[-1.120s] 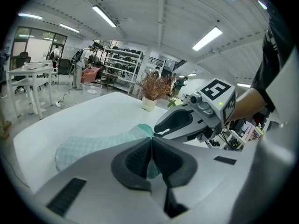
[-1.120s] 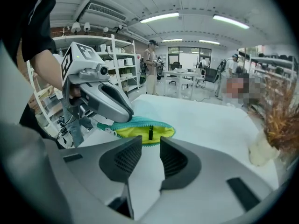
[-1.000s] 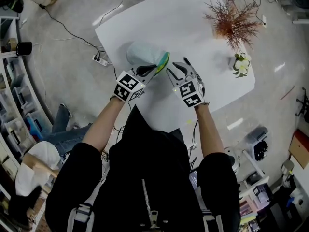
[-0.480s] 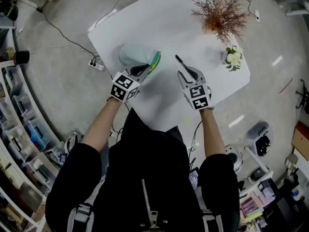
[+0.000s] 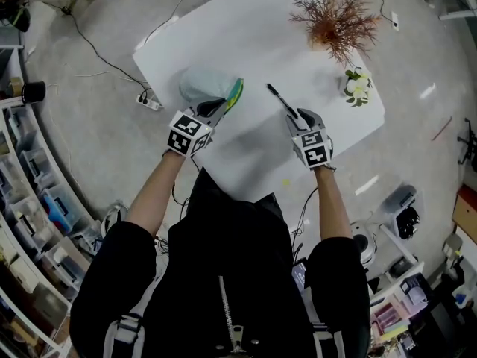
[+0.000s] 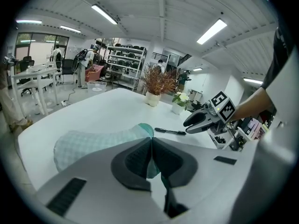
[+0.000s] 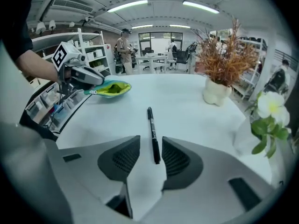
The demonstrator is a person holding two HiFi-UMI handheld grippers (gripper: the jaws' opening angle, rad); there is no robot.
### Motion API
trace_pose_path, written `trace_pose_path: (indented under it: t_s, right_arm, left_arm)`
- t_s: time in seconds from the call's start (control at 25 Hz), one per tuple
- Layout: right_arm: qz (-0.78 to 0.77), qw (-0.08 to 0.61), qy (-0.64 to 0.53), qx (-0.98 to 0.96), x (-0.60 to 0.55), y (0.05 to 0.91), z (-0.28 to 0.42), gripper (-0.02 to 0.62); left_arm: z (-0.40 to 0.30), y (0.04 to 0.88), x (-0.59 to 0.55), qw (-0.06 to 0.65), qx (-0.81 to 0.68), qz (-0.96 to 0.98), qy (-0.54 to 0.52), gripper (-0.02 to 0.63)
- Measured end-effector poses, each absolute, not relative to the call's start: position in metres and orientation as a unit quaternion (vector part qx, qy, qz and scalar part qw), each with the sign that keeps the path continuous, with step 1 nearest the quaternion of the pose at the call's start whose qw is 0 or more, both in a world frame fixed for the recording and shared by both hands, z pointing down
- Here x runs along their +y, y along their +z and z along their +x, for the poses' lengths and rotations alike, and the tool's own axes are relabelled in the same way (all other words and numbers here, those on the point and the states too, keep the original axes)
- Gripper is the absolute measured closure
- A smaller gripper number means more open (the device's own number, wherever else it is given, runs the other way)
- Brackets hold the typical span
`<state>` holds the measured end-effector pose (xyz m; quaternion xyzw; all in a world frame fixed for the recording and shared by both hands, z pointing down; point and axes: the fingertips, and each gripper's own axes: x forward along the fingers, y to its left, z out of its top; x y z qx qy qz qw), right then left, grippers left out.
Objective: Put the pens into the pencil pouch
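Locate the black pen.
Head view: the pen lies on the white table, right of the pouch, its near end between the right claw's jaws, which have just been opening.

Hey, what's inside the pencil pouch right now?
Only green lining shows at the mouth of the pencil pouch, which the left gripper pinches. No pen is visible there; the fabric covers the deeper inside. One black pen lies outside on the table.

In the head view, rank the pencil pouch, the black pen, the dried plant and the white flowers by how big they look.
1. dried plant
2. pencil pouch
3. white flowers and black pen: about alike, the pen as long but far thinner.
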<state>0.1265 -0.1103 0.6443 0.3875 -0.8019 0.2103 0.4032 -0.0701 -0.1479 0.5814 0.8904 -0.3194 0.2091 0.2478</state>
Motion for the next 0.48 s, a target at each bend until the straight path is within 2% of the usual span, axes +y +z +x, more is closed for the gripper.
trace_pose_path:
  t_s: [0.48]
  right_arm:
    - [0.377, 0.443, 0.24, -0.777, -0.097, 0.681, 0.146, 0.453]
  left_arm:
    - [-0.071, 0.582, -0.148, 0.25, -0.323, 0.888, 0.212, 0.577]
